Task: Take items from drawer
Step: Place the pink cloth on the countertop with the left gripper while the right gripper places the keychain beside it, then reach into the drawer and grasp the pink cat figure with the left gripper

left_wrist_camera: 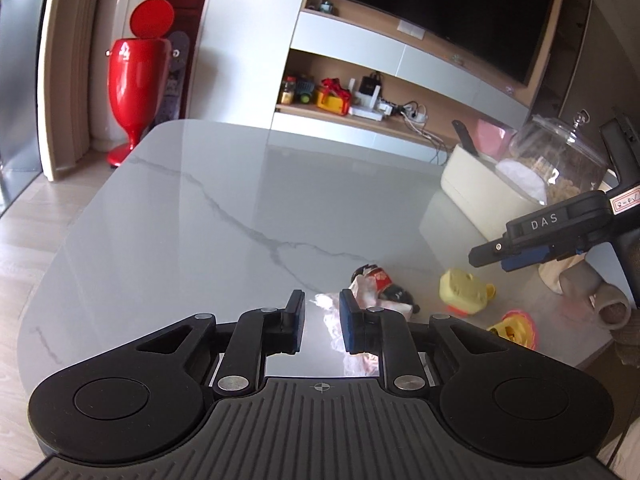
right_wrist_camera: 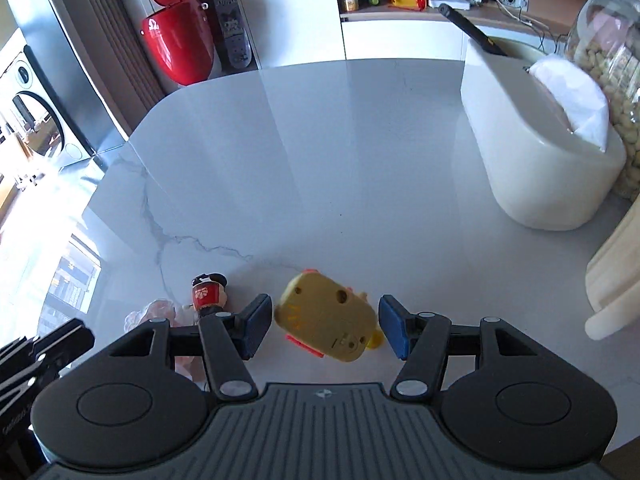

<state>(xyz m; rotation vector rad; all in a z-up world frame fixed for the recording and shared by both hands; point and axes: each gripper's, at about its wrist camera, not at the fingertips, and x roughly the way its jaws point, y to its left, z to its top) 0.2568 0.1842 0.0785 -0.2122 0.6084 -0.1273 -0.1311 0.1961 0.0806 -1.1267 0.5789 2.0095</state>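
a: what does the left hand-held gripper show?
b: its jaws stand a little apart with nothing pinched. through the narrow gap you see the shiny tabletop and a crumpled pinkish-white wrapper lying on it, lower centre of the frame.

a: and just past the wrapper?
b: a small figurine with a red body and dark cap, lying on its side and touching the wrapper. to its right, apart from it, sits a yellow toy, and lower right of that a second yellow piece with a pink rim.

a: where is the right hand-held gripper?
b: in the left wrist view it comes in from the right edge, above the yellow toy. in its own view the jaws are spread wide with the yellow toy between the blue pads; there is a gap on each side, so it is not gripped. the toy is tilted, its underside with holes facing the camera.

a: anything else on the tabletop?
b: a cream tissue box at the upper right with a white tissue sticking out, and a glass jar of pale nuts right beside it. the figurine stands at lower left of that view. no drawer is in view.
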